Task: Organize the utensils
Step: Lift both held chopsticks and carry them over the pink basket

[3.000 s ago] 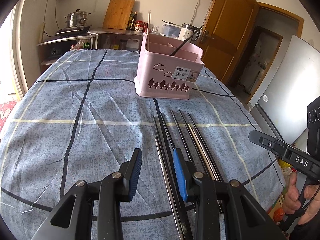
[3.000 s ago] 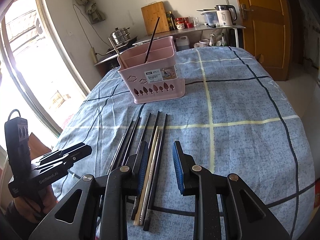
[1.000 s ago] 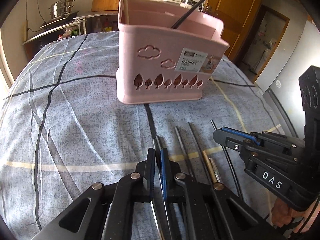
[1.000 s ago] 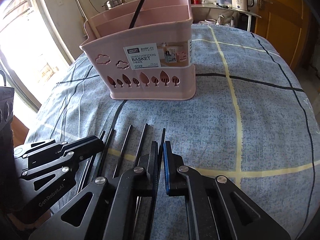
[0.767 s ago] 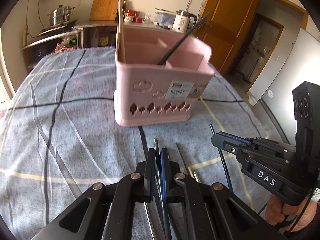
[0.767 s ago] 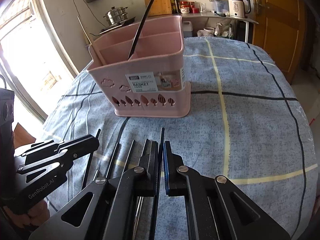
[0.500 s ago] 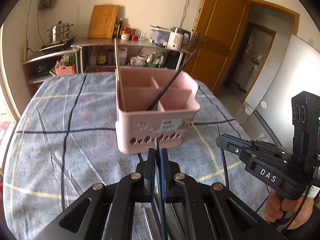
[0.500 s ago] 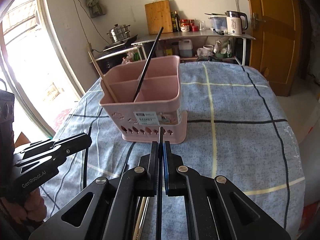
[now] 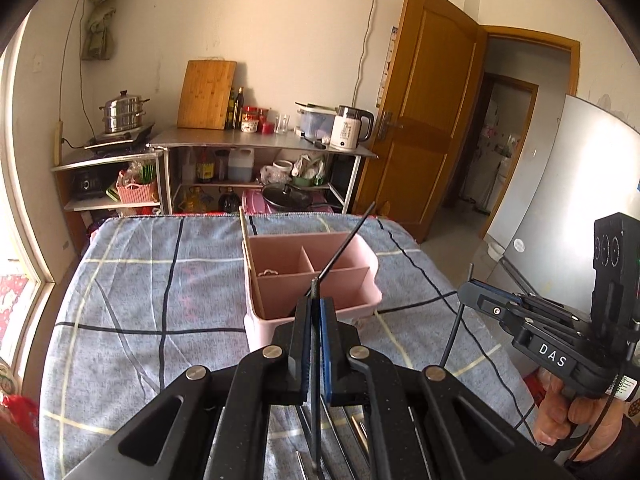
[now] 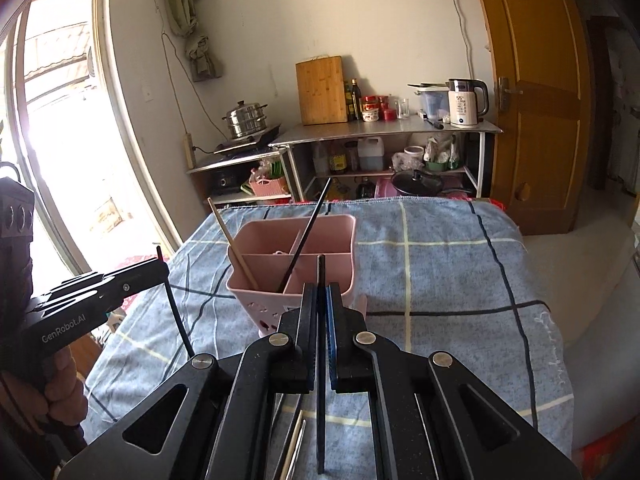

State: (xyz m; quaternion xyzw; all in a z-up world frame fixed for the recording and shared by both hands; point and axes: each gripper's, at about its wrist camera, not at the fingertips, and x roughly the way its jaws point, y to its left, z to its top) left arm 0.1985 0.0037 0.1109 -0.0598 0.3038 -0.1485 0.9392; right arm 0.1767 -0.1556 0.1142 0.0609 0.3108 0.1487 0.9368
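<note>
A: Left gripper point(image 9: 315, 312) is clamped on a thin dark chopstick point(image 9: 316, 392); right gripper point(image 10: 322, 304) pinches another slim dark chopstick point(image 10: 321, 380).

B: Why raised?

A: I'd guess so the ends clear the pink plastic divided basket point(image 9: 360, 268), mid-tabletop point(image 9: 120, 300). More chopsticks point(image 10: 294, 448) lie by the near edge.

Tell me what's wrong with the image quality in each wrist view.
Left wrist view: fisheye bends the door and rounds the corners black; window edge is bright. Right wrist view: window is blown out white, leaving the left claw beside it dim; the walls curve too. Both are sharp.
</note>
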